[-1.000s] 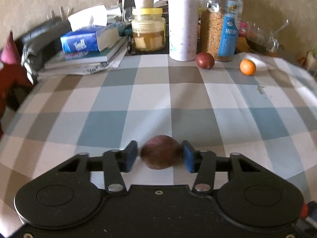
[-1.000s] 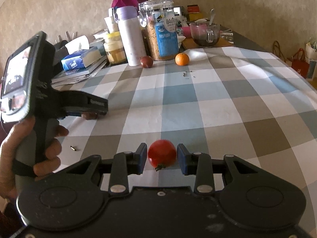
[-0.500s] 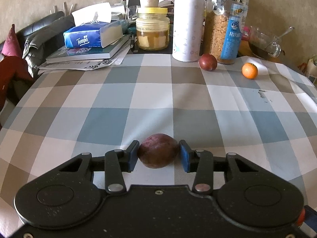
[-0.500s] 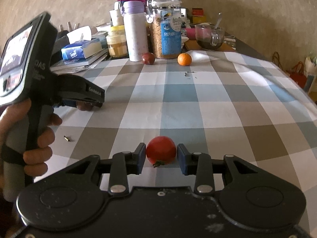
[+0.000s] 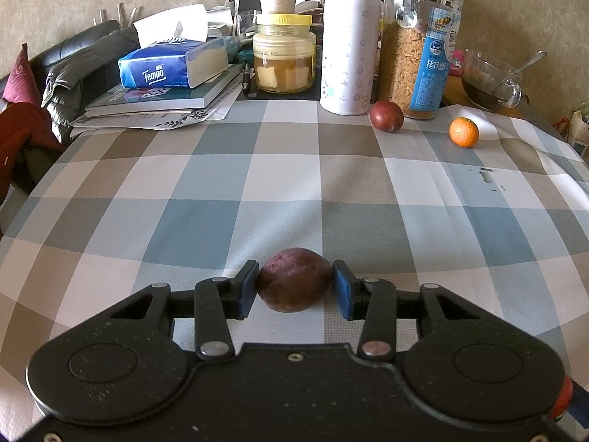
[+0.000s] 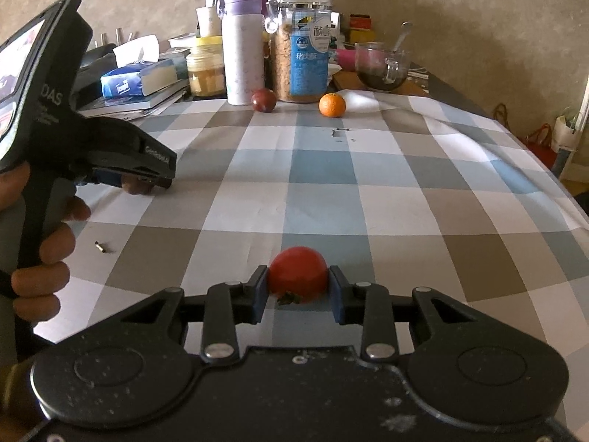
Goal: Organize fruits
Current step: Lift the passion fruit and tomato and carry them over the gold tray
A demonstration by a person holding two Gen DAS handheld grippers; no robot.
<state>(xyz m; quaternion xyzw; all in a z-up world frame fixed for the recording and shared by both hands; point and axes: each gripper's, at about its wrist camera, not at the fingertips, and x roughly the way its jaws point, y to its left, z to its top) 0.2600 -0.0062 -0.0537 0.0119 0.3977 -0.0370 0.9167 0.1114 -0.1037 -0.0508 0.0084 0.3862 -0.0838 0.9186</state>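
In the left wrist view my left gripper (image 5: pixel 294 287) is shut on a dark purple fruit (image 5: pixel 293 280), its blue pads pressing both sides low over the checked tablecloth (image 5: pixel 257 169). My right gripper (image 6: pixel 297 289) is shut on a red tomato (image 6: pixel 297 272) with its green stem facing down. The right wrist view also shows the left gripper (image 6: pixel 147 180) from the side, a hand (image 6: pixel 40 258) on its handle and the purple fruit (image 6: pixel 134 187) under its fingers. A dark red fruit (image 5: pixel 386 116) and a small orange (image 5: pixel 464 132) lie at the far edge of the cloth.
Along the back stand a lilac flask (image 5: pixel 349 40), a clip-top jar (image 5: pixel 419 44), a yellow-lidded jar (image 5: pixel 284 59), a tissue pack on books (image 5: pixel 173 70) and a glass cup with a spoon (image 5: pixel 489 81). A small metal piece (image 6: pixel 100 247) lies on the cloth.
The left gripper's pads closed in onto the purple fruit, which now looks sharp and still. The right gripper kept hold of the tomato and shifted slightly toward the back of the table.
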